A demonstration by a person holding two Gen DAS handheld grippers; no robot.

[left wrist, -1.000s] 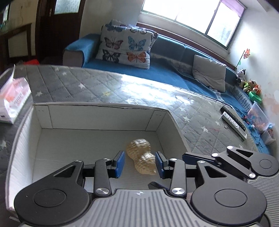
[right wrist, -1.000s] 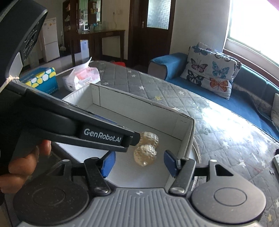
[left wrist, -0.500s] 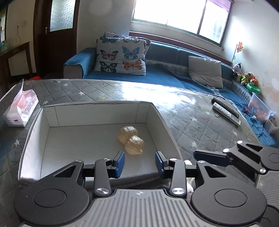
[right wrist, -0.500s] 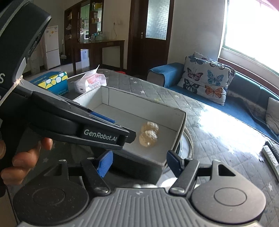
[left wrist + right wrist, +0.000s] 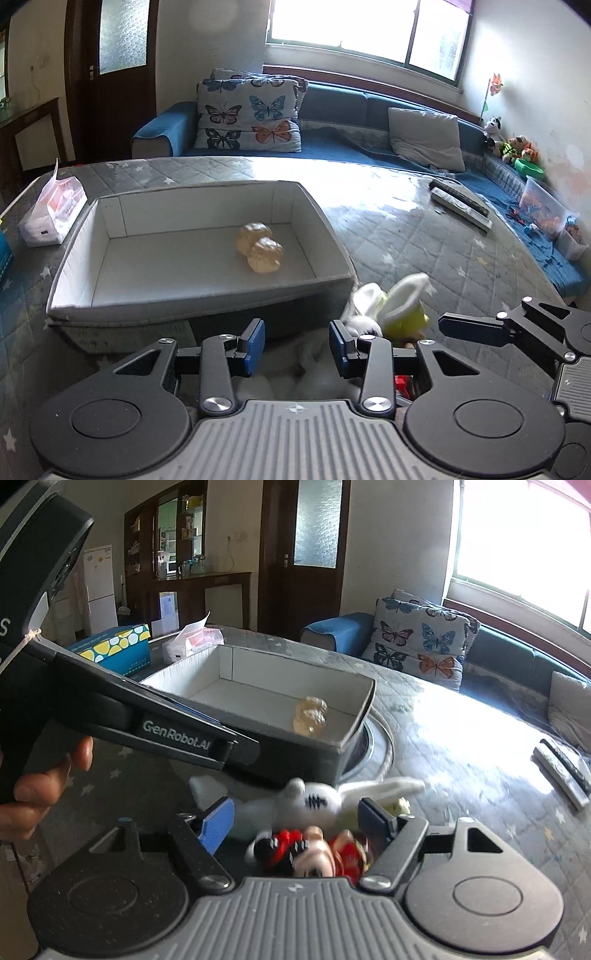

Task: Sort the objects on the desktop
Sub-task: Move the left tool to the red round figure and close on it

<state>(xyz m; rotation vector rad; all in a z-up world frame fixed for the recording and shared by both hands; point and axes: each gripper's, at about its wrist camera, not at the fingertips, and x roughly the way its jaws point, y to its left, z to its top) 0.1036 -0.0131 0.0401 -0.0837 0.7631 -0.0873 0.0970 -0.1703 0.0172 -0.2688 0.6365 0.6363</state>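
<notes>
Both the left gripper [image 5: 296, 345] and right gripper [image 5: 297, 819] hang spread apart, empty, above soft toys [image 5: 314, 803] (blurred) beside the box [image 5: 92, 295], which holds two shells [image 5: 260, 248].

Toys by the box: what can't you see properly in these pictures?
- White plush rabbit: motion-blurred in both views; left gripper hides its body.
- Red doll: right view, cut off by the right gripper body.
- Tissue pack: print too small to read.
- Box: its near wall hides some floor.
</notes>
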